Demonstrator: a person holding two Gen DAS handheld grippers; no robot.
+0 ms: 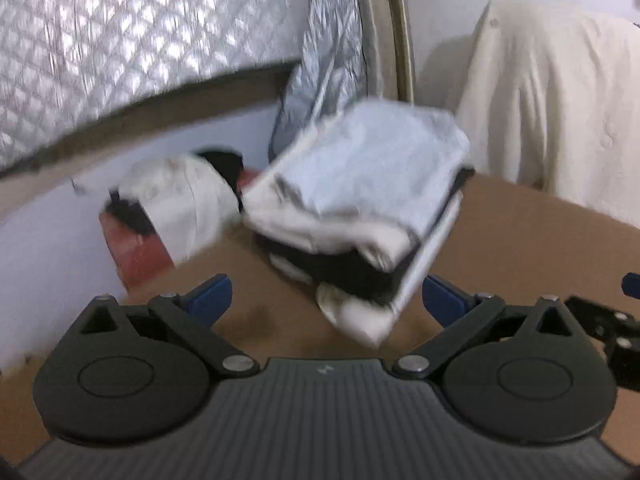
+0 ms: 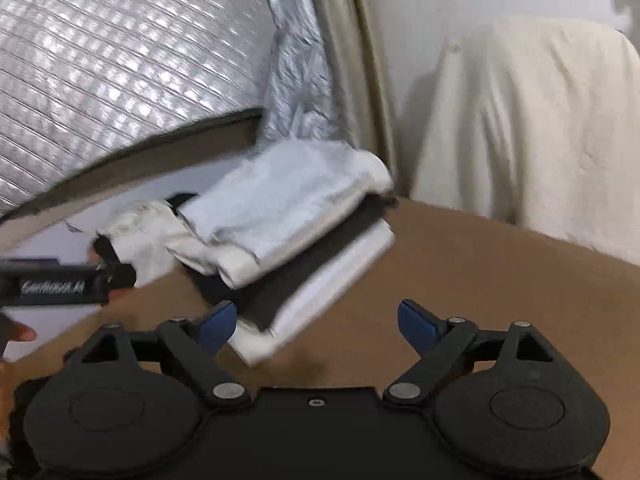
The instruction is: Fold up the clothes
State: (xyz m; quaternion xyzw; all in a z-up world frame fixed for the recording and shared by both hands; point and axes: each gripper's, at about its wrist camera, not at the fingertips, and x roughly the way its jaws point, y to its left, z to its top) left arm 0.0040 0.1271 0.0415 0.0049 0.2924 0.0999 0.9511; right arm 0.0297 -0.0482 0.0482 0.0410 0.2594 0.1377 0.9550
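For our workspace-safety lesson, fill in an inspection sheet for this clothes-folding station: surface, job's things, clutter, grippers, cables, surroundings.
Surface: brown table, bare in front of both grippers.
Job's things: stack of folded clothes, white and black layers, at the table's far left edge.
Clutter: crumpled white and black garments heaped on a red box beyond the table's edge.
Grippers: left gripper open, holding nothing; right gripper open, holding nothing.
Cables: nothing seen.
Surroundings: silver quilted foil sheet behind; cream cloth draped at the right; white wall.
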